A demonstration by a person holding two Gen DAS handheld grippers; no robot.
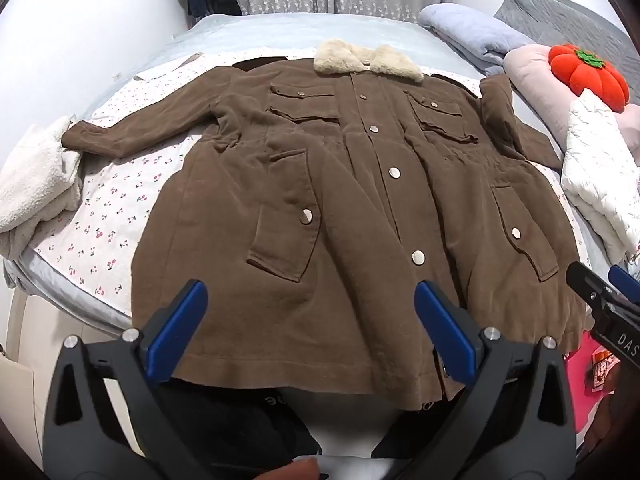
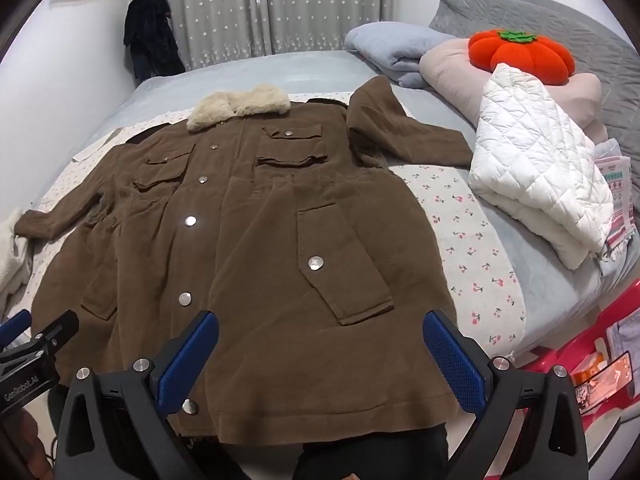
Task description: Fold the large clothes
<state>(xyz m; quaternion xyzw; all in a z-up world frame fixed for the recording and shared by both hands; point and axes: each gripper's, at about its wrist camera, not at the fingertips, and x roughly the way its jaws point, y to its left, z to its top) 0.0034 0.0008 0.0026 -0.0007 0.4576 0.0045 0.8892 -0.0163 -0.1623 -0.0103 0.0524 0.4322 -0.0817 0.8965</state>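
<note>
I see a bed in pale blue sheeting against white walls; grey star-patterned curtains hang behind it; a dark garment hangs in the corner; soft, even light fills the room.

A cherry-print sheet is spread over the bed. An orange pumpkin cushion is set on a pink pillow, beside a folded white quilted blanket. Star-patterned curtains are hung behind.
</note>
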